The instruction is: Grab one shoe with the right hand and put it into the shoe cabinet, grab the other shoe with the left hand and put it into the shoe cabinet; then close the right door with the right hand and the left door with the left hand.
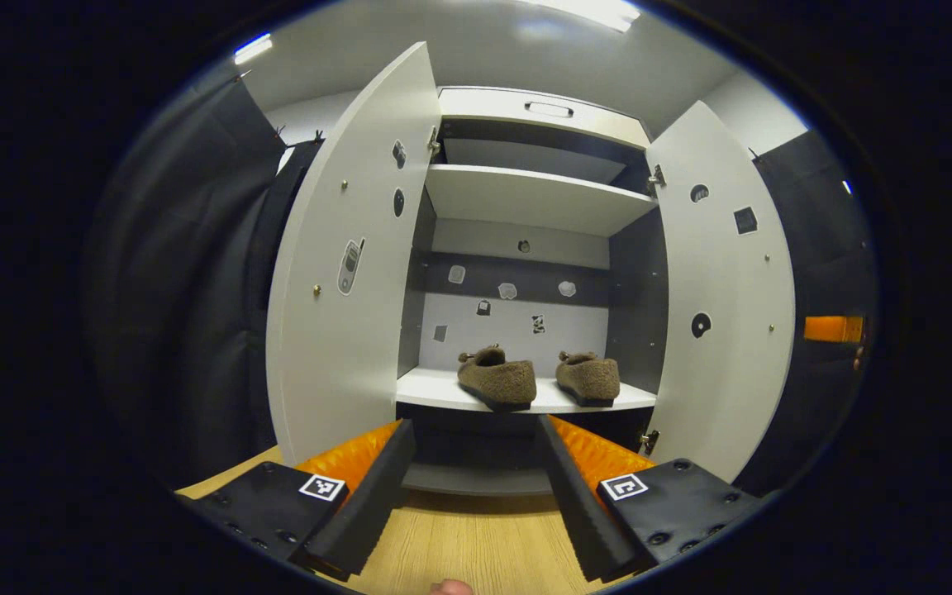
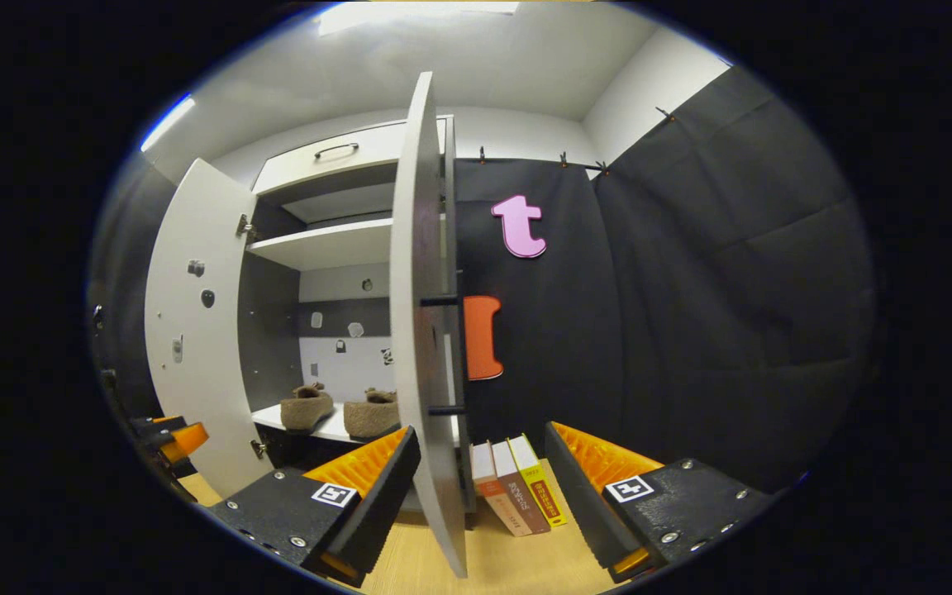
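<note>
Shoe cabinet panels are seen as smooth matt white board, inner side walls dark matt. Both shoes are covered in fuzzy, rough brown cloth. Floor is finished in light wood grain, low sheen. Hinges and top handle look like metal. Books show glossy paper covers. Booth wall is matt black cloth.

Two shoes are set side by side on the lower shelf inside the shoe cabinet, between its left door and right door. In the right gripper view, three books are leaned just right of the right door's edge.
</note>
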